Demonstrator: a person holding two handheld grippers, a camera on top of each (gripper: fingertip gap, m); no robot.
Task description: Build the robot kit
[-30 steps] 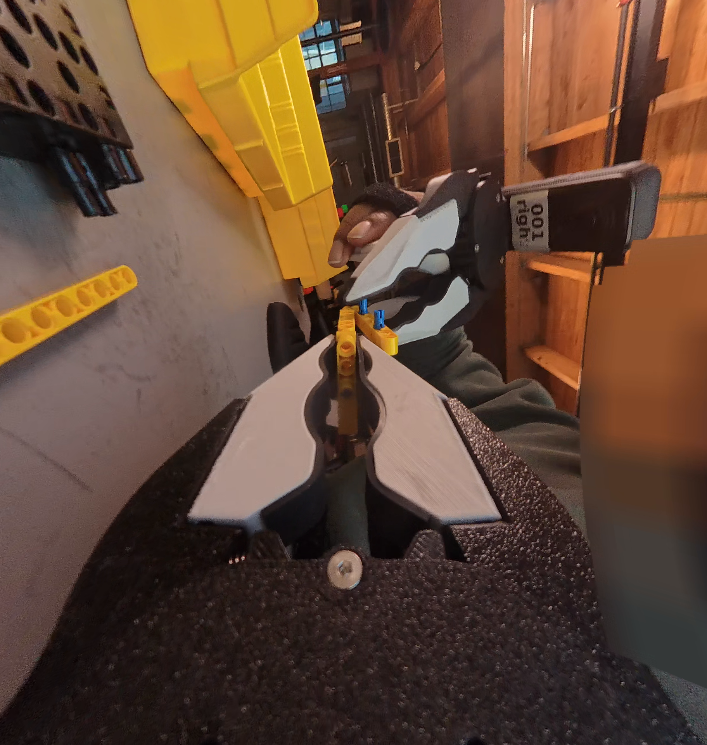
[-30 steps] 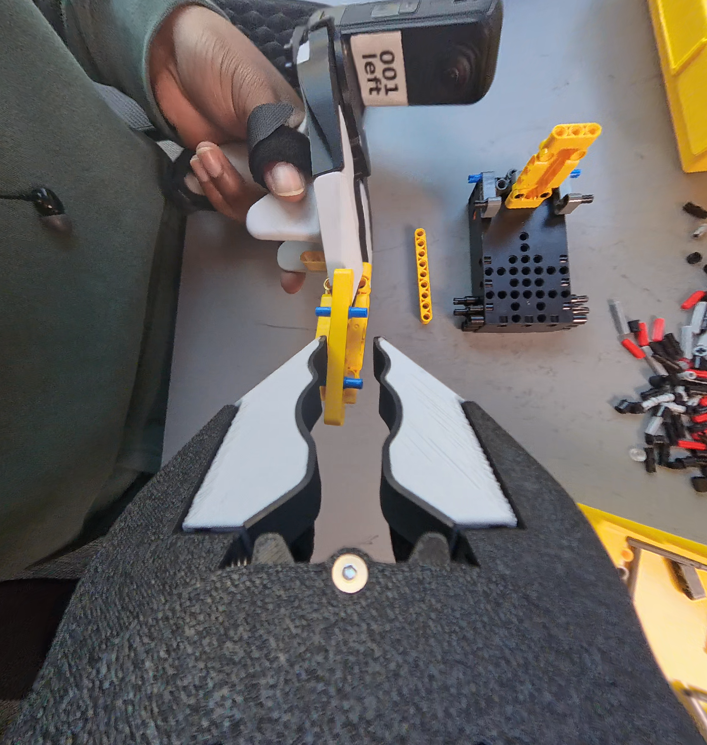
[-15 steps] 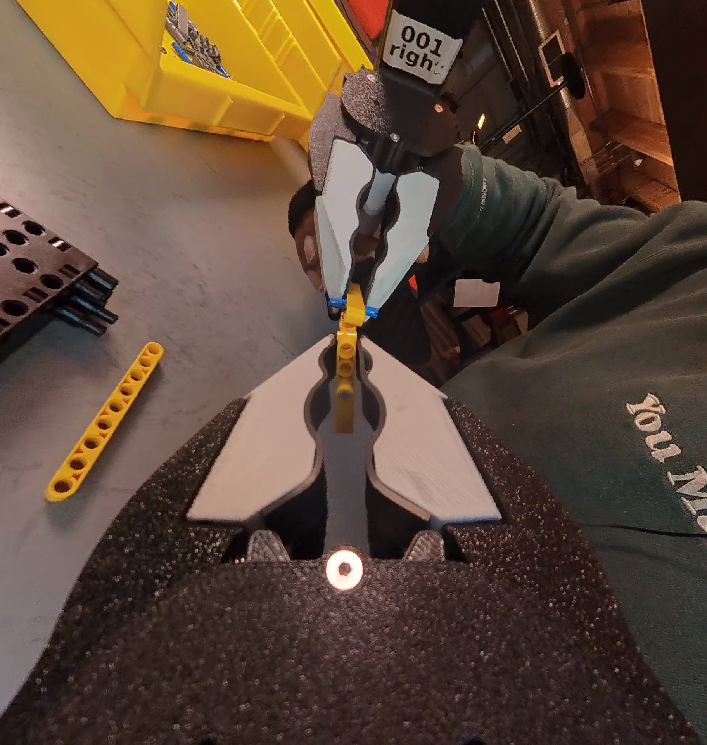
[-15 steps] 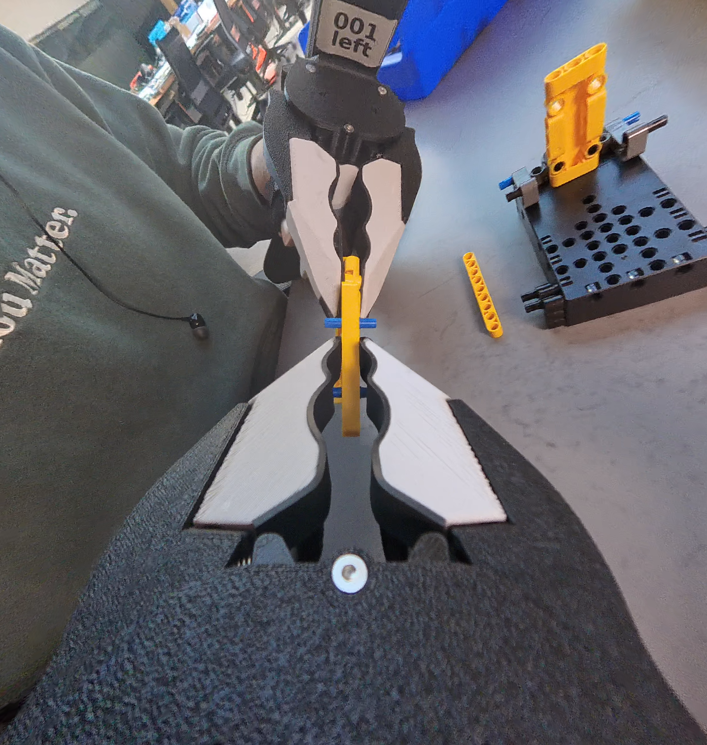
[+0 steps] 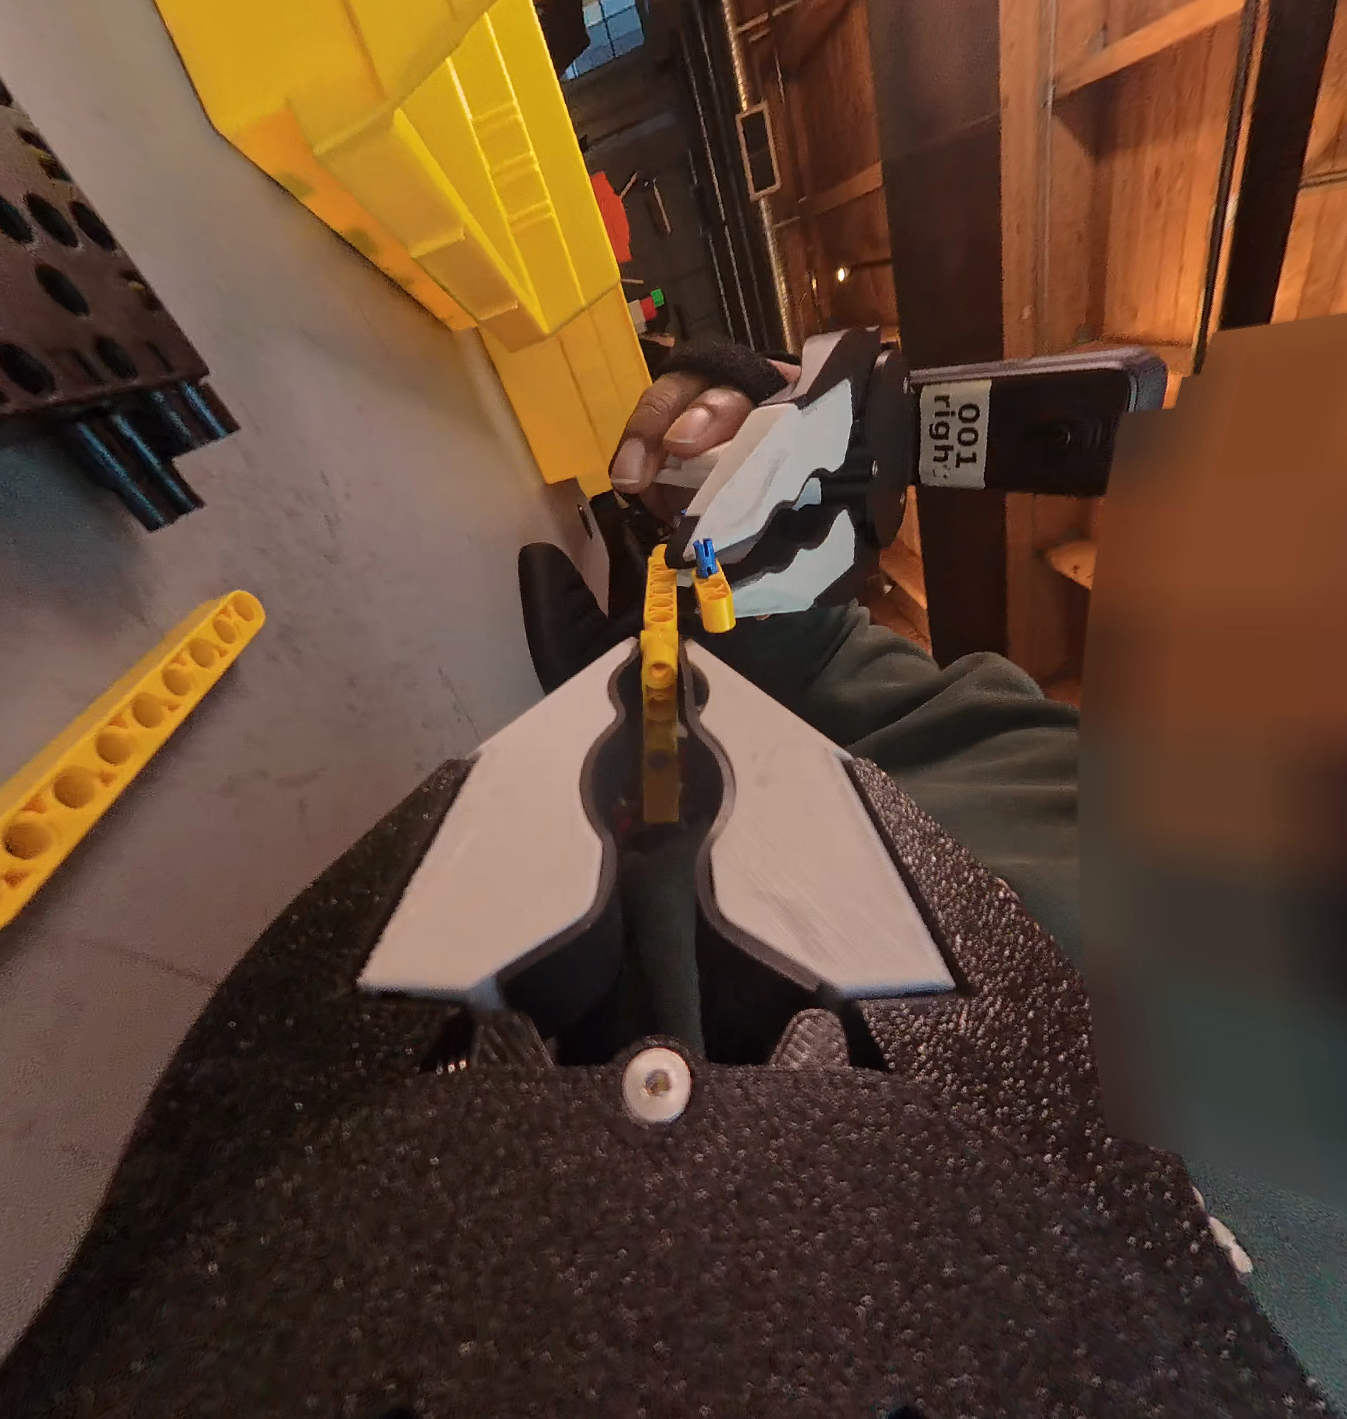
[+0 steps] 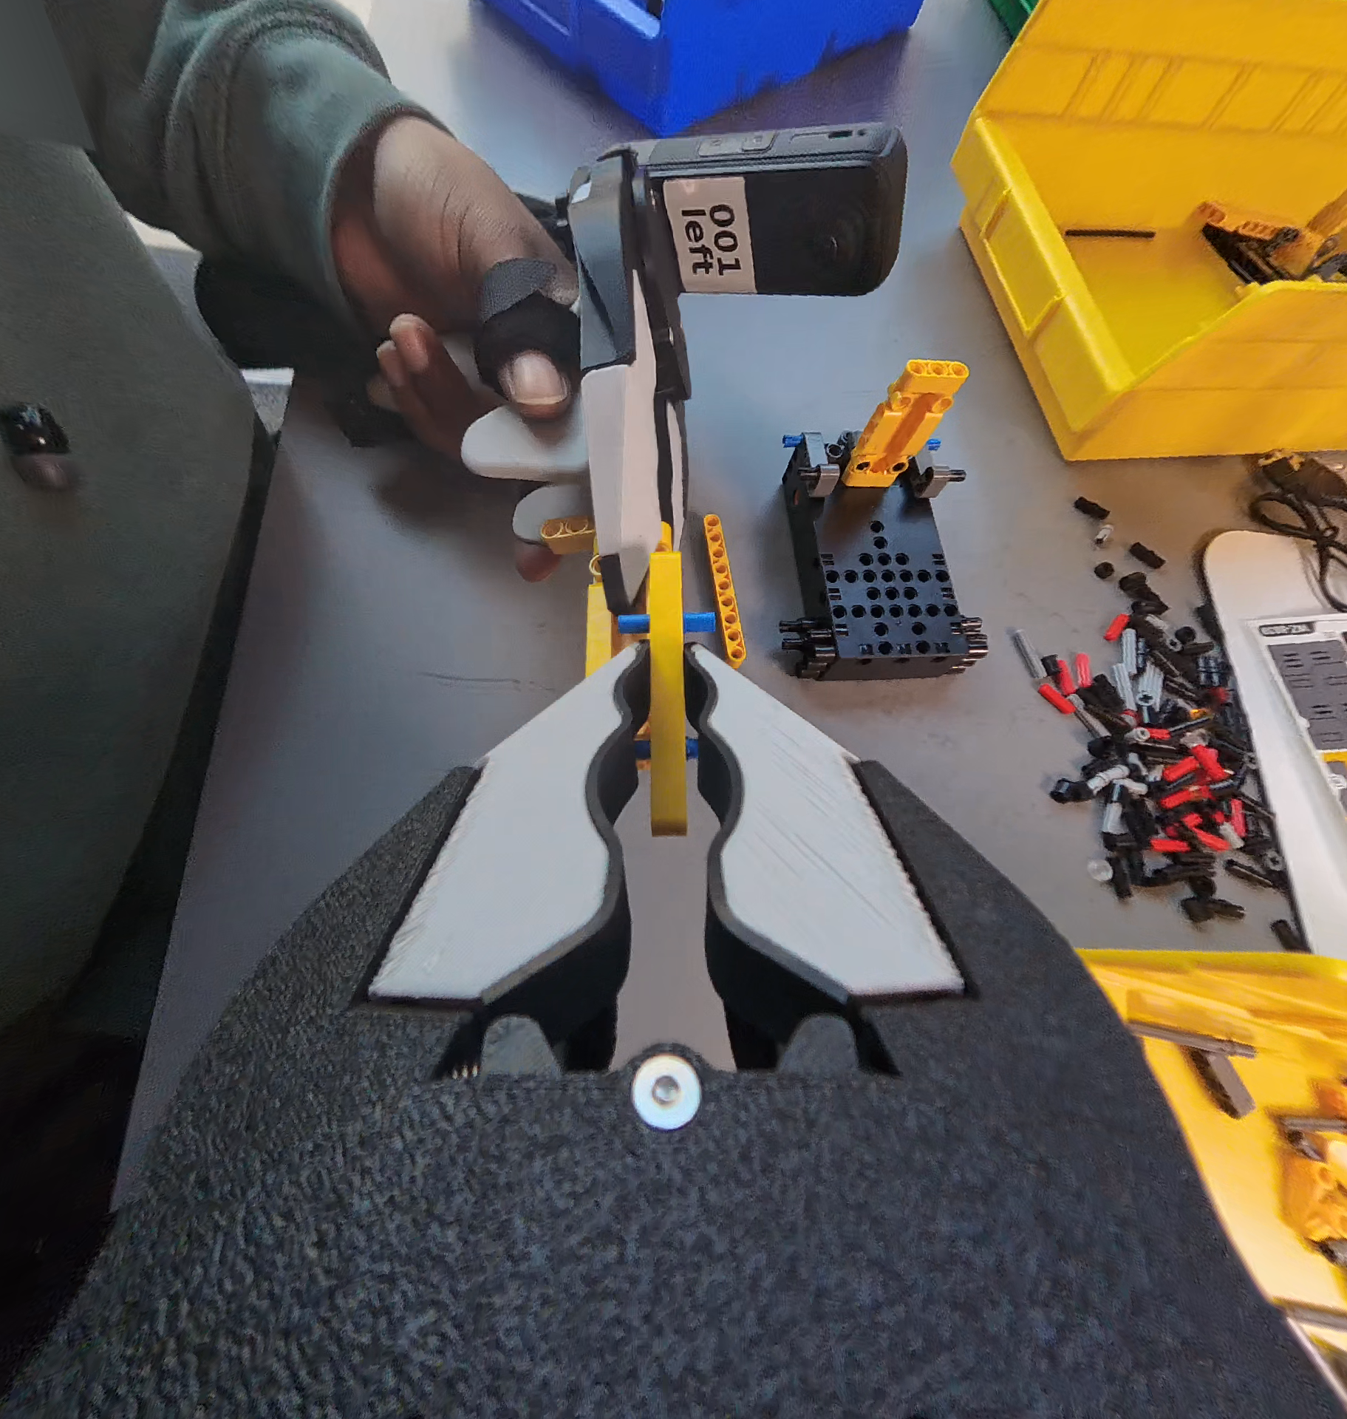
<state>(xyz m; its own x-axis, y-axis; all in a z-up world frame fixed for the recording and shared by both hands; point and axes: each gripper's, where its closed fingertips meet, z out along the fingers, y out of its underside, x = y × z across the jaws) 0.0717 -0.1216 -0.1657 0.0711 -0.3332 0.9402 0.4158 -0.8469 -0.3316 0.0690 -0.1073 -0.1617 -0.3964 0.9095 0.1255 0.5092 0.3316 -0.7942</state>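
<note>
My left gripper [image 5: 661,660] is shut on a yellow holed beam [image 5: 659,722], held edge-on above the grey table. My right gripper [image 6: 666,660] is shut on a second yellow beam with blue pins [image 6: 667,691]. The two beams meet at their far ends, between the two grippers. In the left wrist view the right gripper [image 5: 701,572] comes in from the upper right with its beam [image 5: 714,600]. In the right wrist view the left gripper [image 6: 639,568] comes down from above, held by a hand [image 6: 440,253].
A loose yellow beam [image 6: 724,587] lies on the table beside a black holed base [image 6: 877,583] carrying an orange part [image 6: 904,422]. A pile of black, red and grey pins [image 6: 1161,760] lies right. Yellow bins [image 6: 1192,253] and a blue bin [image 6: 701,54] stand behind. A printed sheet [image 6: 1315,691] lies far right. Less than 4 cm separates the two grippers' tips.
Both grippers have rolled from facing each other head-on to meeting at an angle. They still hold their beams together.
</note>
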